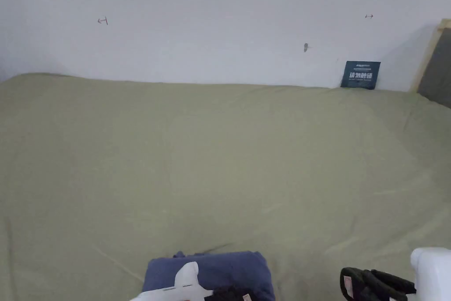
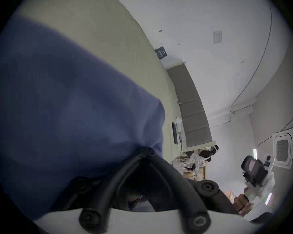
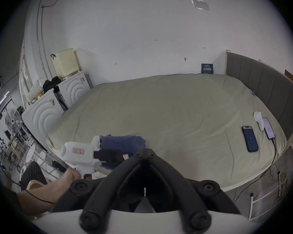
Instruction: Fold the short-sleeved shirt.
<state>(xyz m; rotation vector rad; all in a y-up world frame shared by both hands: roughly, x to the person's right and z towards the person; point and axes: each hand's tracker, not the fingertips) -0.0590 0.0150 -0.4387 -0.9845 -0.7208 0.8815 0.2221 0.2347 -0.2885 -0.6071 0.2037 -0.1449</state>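
1. Head view: a folded blue short-sleeved shirt (image 1: pixel 220 271) lies on the olive-green bed (image 1: pixel 220 161), at its near edge, with the left hand-held gripper (image 1: pixel 229 293) directly over its near side.
2. Left gripper view: the left hand-held gripper's jaws meet at their tips, pinching a bunched fold of the shirt (image 2: pixel 66 102).
3. Right gripper view: the right hand-held gripper (image 3: pixel 145 150) hangs to the right of the shirt, jaws drawn together with nothing between them, apart from the fabric.
4. Two phones (image 3: pixel 249 139) lie on the bed's far right side, near the grey headboard (image 3: pixel 269 92).
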